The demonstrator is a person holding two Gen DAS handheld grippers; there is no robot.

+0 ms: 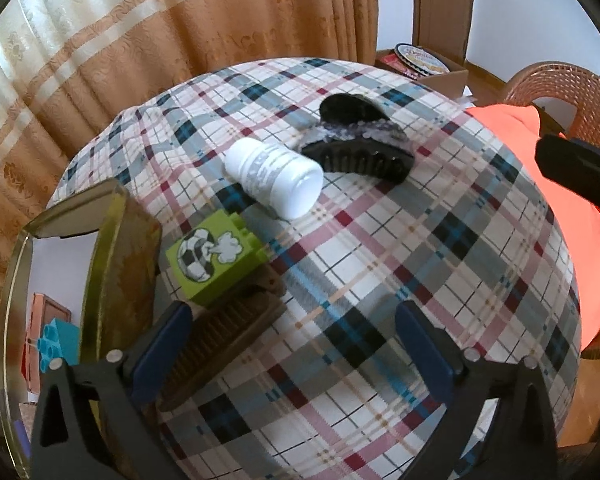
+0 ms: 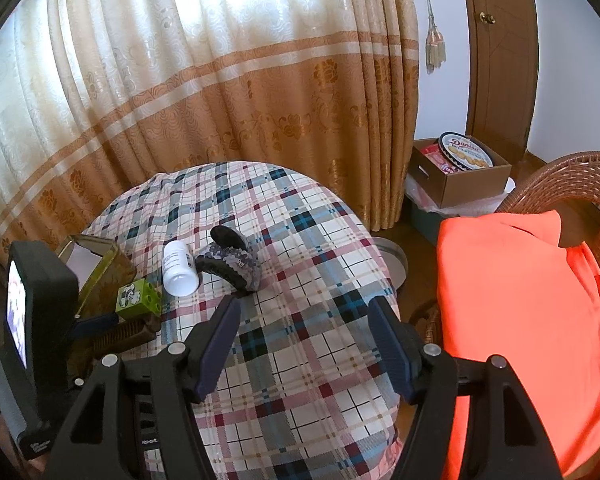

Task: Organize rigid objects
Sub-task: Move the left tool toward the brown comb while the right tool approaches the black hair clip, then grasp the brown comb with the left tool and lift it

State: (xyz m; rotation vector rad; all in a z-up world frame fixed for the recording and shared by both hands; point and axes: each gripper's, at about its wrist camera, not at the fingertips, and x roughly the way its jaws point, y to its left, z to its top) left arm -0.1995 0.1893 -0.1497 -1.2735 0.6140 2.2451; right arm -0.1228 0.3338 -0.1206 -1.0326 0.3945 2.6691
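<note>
**Inspection: loose items grouped beside open tin, neither gripper loaded**

The left gripper point(image 1: 292, 344) stood wide open and empty, angled down over the dark brown rectangular brush point(image 1: 224, 340), whose near end lay against the inner side of its left finger. This suggested the brush was the next item intended for pickup. The right gripper point(image 2: 304, 340) hung about half open over bare plaid-covered table point(image 2: 300, 380), holding nothing, apparently on standby.

The items lay clustered near the gold-green rectangular metal tin point(image 1: 116, 264) at the table's left edge (lid off, interior mostly unseen), presumably the receptacle. The green plastic toy brick with a football print point(image 1: 210, 262) sat just beside the tin, touching the brush. The white plastic pill bottle point(image 1: 276, 176) lay on its side, cap end towards the camera. Behind it rested the black hair claw clip with sequinned trim point(image 1: 356, 148), teeth forward.
</note>
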